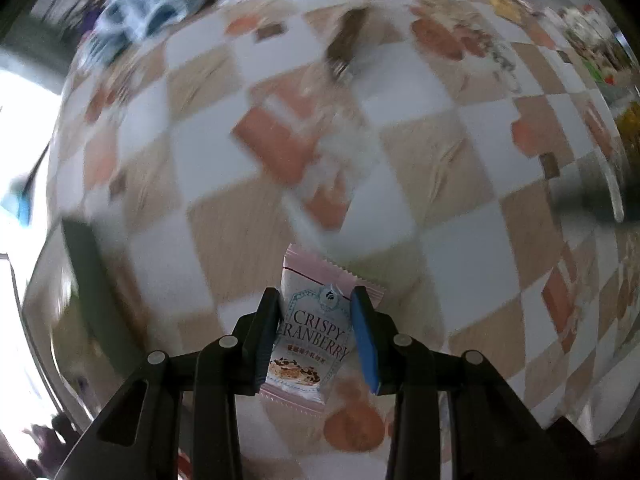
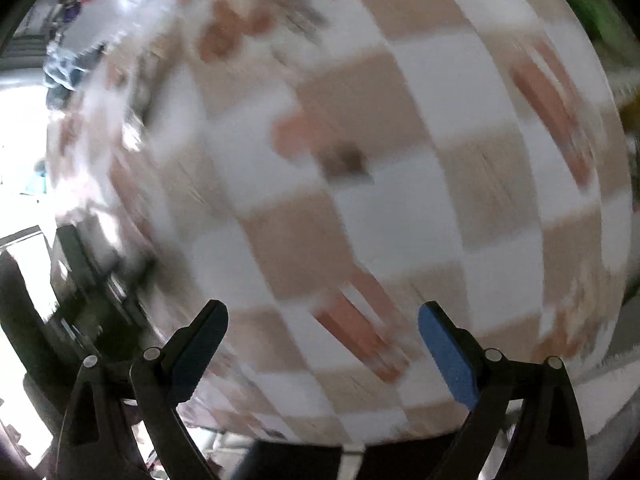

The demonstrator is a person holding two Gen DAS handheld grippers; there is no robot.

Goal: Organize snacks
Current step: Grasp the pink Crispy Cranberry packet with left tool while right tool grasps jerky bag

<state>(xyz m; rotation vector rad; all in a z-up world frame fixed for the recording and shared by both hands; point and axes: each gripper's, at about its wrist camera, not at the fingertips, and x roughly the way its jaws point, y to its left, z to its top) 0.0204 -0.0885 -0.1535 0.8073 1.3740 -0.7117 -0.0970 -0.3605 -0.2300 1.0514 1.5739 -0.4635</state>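
In the left wrist view my left gripper [image 1: 316, 300] is shut on a pink and white snack packet [image 1: 310, 332] printed "Crispy Cranberry", held above the checkered tablecloth [image 1: 432, 160]. The packet stands upright between the black pad and the blue pad. A brown snack bar [image 1: 344, 46] lies on the cloth farther off. More snack packets [image 1: 500, 0] lie blurred at the far right. In the right wrist view my right gripper [image 2: 323, 320] is open and empty above the same tablecloth [image 2: 360, 100]. That view is strongly motion-blurred.
A blue and white cloth bundle [image 1: 148, 16] lies at the far left of the table. A metal rim [image 1: 612, 184] shows at the right edge. The table's near edge [image 2: 340, 436] and dark chair parts [image 2: 80, 280] show in the right wrist view.
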